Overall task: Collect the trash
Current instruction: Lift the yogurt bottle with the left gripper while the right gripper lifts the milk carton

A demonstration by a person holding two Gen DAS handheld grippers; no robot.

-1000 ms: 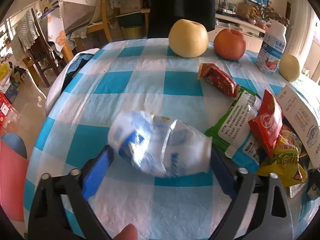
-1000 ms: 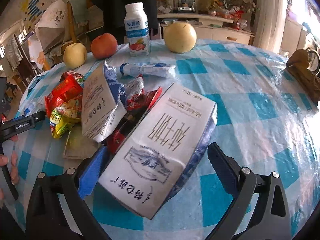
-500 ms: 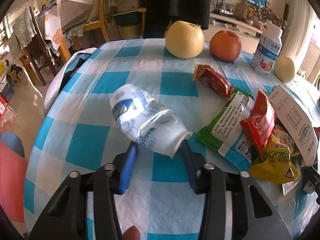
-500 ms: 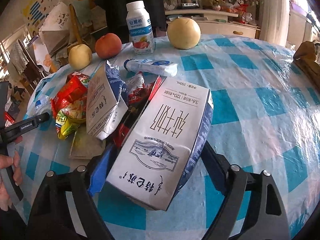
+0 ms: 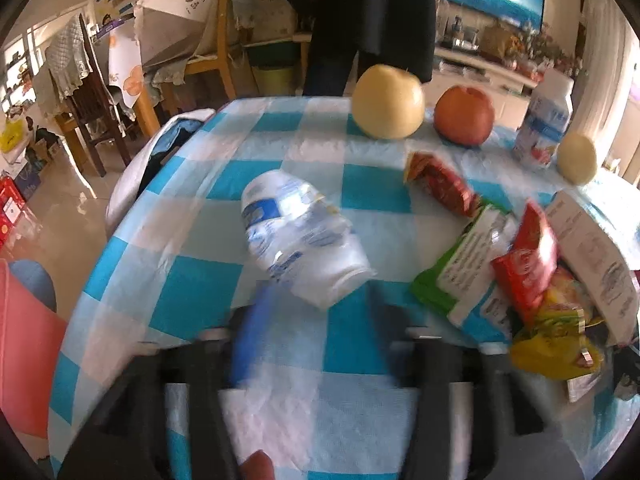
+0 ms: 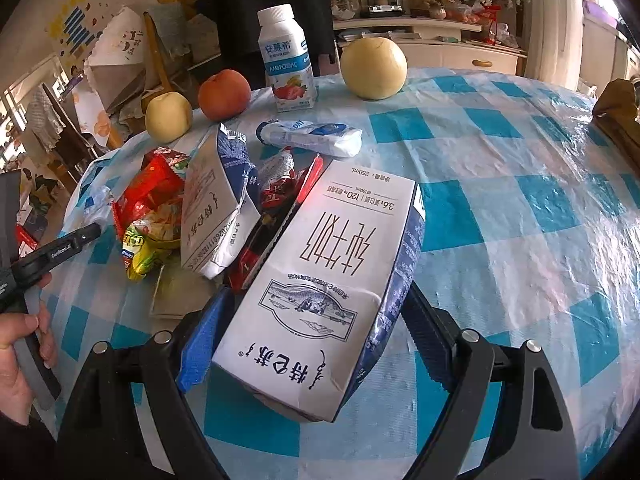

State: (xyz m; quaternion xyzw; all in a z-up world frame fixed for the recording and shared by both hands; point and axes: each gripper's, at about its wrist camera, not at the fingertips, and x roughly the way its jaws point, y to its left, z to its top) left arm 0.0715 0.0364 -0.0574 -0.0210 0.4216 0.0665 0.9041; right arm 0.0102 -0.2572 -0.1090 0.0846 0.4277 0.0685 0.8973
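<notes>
On the checked tabletop (image 5: pixel 192 292), a crushed white plastic bottle (image 5: pixel 302 246) is seen lying on its side, its base pinched between the blurred jaws of the left gripper (image 5: pixel 316 320). At one o'clock from the bottle a large yellow pear (image 5: pixel 388 101) and a red apple (image 5: pixel 464 114) are set side by side, with an upright yoghurt bottle (image 5: pixel 544 124) farther along at two o'clock. At three o'clock a heap of snack wrappers (image 5: pixel 520 272) is piled.

In the right wrist view, the wrappers (image 6: pixel 156 216) are found at nine o'clock, touching a crumpled milk carton (image 6: pixel 212 216). At the centre a flat white milk carton (image 6: pixel 332 292) is gripped by the jaws of the right gripper (image 6: pixel 316 340), which are pressed against its two long sides. At twelve o'clock a squashed white-and-blue tube (image 6: pixel 310 138) is laid.
</notes>
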